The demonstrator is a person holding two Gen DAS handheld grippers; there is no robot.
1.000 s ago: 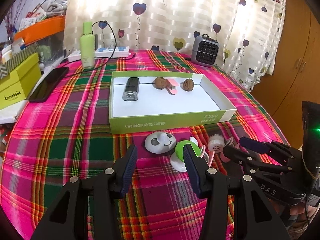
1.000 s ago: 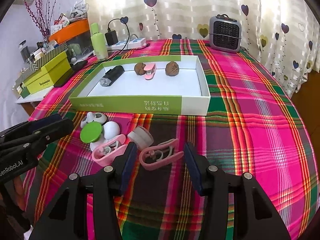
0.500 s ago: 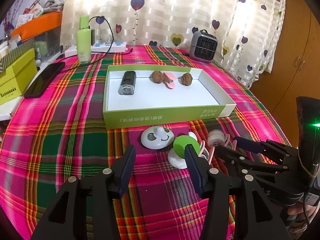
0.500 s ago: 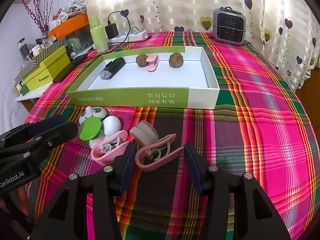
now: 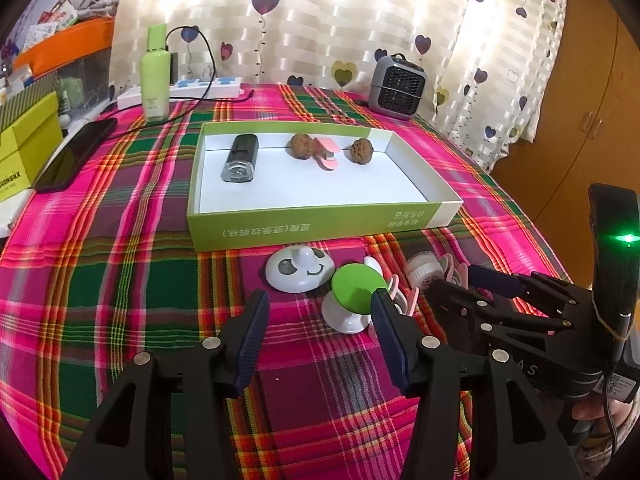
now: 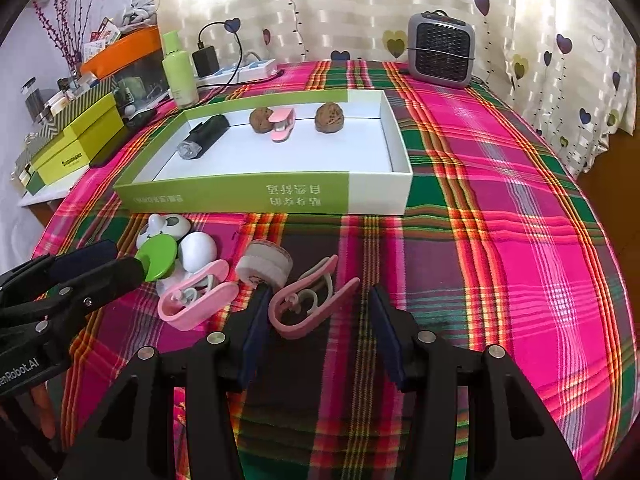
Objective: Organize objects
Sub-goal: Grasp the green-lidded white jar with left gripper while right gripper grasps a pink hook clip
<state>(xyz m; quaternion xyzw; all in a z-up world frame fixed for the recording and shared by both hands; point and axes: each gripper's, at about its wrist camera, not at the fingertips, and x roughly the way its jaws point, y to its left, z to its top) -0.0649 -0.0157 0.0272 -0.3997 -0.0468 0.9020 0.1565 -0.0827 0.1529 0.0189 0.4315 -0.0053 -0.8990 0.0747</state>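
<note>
Box [image 5: 304, 232]: four items in | cloth: clips [image 6: 312, 304], caps [image 5: 356, 286] left | left gripper [image 5: 320, 320] opening, empty | right gripper [image 6: 316, 316] released around clip

Pink clip [image 6: 310, 304] between parted right hand-held gripper [image 6: 316, 326] pads

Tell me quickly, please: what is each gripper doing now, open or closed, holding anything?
Left gripper: jaws opening, nothing held; the green-topped toy is just ahead.
Right gripper: open, nothing gripped; a pink clip lies between its fingers.
</note>
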